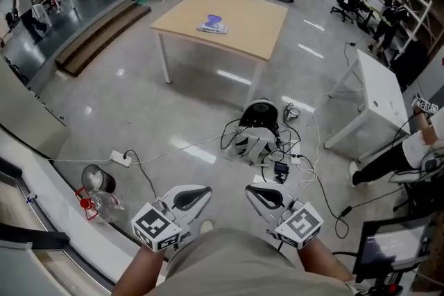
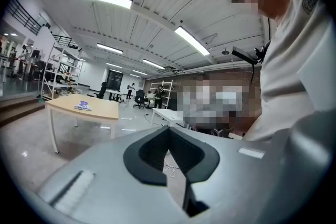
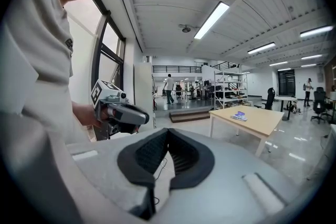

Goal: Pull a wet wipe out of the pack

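The wet wipe pack [image 1: 212, 24] is a flat pale pack with a blue-purple print. It lies on a light wooden table [image 1: 243, 31] far ahead across the floor. Both gripper views also catch the pack [image 2: 82, 107] [image 3: 240, 115], small and distant. My left gripper [image 1: 200, 193] and right gripper [image 1: 254, 193] are held low against my body, several steps short of the table. Each has its dark-padded tips touching, with nothing between them. In its own view the left gripper [image 2: 169, 131] points toward the table, and so does the right gripper [image 3: 168, 131]. The left gripper [image 3: 118, 110] also shows in the right gripper view.
A white and black bundle with tangled cables [image 1: 258, 138] lies on the floor between me and the table. A power strip [image 1: 119, 158] and a water bottle [image 1: 101, 203] sit at the left. A white desk [image 1: 378, 90] and a person [image 1: 406, 152] are at the right.
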The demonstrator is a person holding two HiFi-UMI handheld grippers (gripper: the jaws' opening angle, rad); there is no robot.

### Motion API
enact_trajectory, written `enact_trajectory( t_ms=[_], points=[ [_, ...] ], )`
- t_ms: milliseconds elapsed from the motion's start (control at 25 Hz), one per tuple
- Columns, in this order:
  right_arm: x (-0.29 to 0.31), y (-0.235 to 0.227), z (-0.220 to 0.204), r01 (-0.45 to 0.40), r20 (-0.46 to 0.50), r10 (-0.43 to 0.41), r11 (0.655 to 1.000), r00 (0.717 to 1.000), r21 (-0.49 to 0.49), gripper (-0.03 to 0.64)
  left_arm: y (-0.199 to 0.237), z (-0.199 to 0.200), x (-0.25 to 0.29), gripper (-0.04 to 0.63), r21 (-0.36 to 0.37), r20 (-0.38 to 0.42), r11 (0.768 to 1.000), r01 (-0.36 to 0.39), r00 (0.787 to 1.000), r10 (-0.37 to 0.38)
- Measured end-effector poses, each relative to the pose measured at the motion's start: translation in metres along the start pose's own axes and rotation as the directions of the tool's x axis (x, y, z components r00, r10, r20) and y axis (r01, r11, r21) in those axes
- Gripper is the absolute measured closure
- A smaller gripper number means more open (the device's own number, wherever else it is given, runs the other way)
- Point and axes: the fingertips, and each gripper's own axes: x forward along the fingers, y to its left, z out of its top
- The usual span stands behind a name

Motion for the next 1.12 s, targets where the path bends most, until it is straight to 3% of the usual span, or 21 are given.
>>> enact_trajectory(
  t_ms=[240, 600, 800, 1000, 1120],
  points=[
    [0.042, 0.011, 0.005, 0.005, -0.007, -0.005, 1.0, 1.0, 0.016, 0.615, 0.034, -0.007, -0.025, 0.591, 0.01, -0.028, 1.0, -0.007, 1.0, 0.007],
    [0.1, 0.007, -0.011, 0.005, -0.061, -0.002, 0.999, 0.998, 0.036, 0.615, 0.096, -0.028, -0.042, 0.591, -0.031, -0.042, 0.999, -0.019, 0.999, 0.018],
    [0.145, -0.04, -0.013, -0.012, -0.092, 0.018, 0.998, 0.996, 0.063, 0.615, 0.148, -0.03, -0.014, 0.591, -0.045, -0.06, 0.998, -0.038, 0.998, 0.036],
    [0.206, -0.113, 0.01, -0.075, -0.056, 0.079, 0.995, 0.995, 0.07, 0.615, 0.216, -0.006, 0.029, 0.591, -0.062, -0.076, 0.996, -0.071, 0.995, 0.066],
    [0.234, -0.16, 0.03, -0.13, -0.027, 0.131, 0.99, 0.991, 0.055, 0.615, 0.254, 0.022, 0.067, 0.591, -0.023, -0.093, 0.996, -0.084, 0.992, 0.081]
  ],
)
